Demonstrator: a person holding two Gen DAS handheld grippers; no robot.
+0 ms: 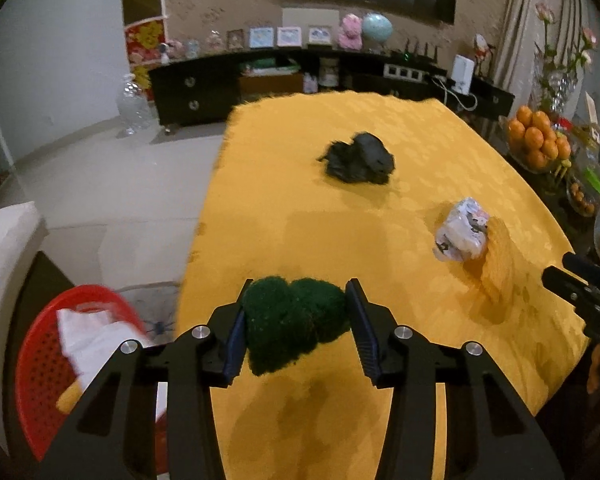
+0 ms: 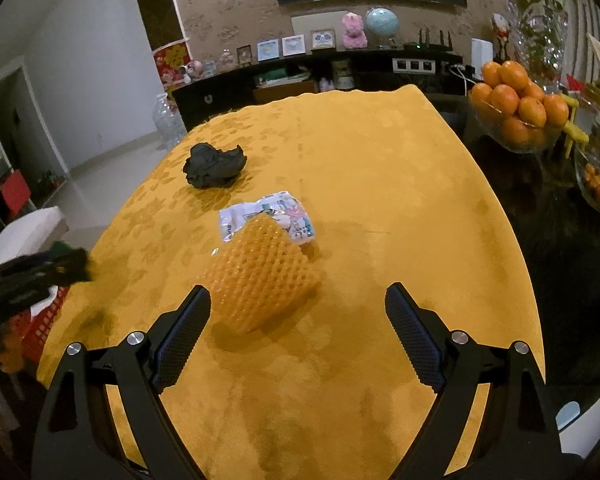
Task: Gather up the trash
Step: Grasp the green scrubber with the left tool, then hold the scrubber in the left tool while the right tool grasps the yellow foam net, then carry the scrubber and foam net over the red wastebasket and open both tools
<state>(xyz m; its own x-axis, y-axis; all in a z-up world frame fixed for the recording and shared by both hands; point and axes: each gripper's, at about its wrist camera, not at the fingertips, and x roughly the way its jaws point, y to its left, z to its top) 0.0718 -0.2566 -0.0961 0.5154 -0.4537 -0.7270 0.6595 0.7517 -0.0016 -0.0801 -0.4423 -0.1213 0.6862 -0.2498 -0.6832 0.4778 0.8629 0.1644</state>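
Note:
My left gripper [image 1: 298,298] is shut on a dark green crumpled wad [image 1: 292,322], held above the yellow tablecloth [image 1: 300,208] near its left edge. A black crumpled wad [image 1: 358,158] lies mid-table, also the black wad [image 2: 214,166] in the right wrist view. A crumpled printed wrapper [image 1: 462,232] sits by an orange foam net [image 1: 498,264]. My right gripper [image 2: 298,300] stands open just short of the orange foam net [image 2: 260,274], which lies partly over the printed wrapper [image 2: 276,208]. The left gripper [image 2: 32,270] shows blurred at the left edge there.
A red basket [image 1: 40,360] with white and yellow trash inside stands below the table's left edge. A bowl of oranges [image 2: 516,108] and glassware sit on the dark surface to the right. A black sideboard [image 1: 196,92] lines the far wall.

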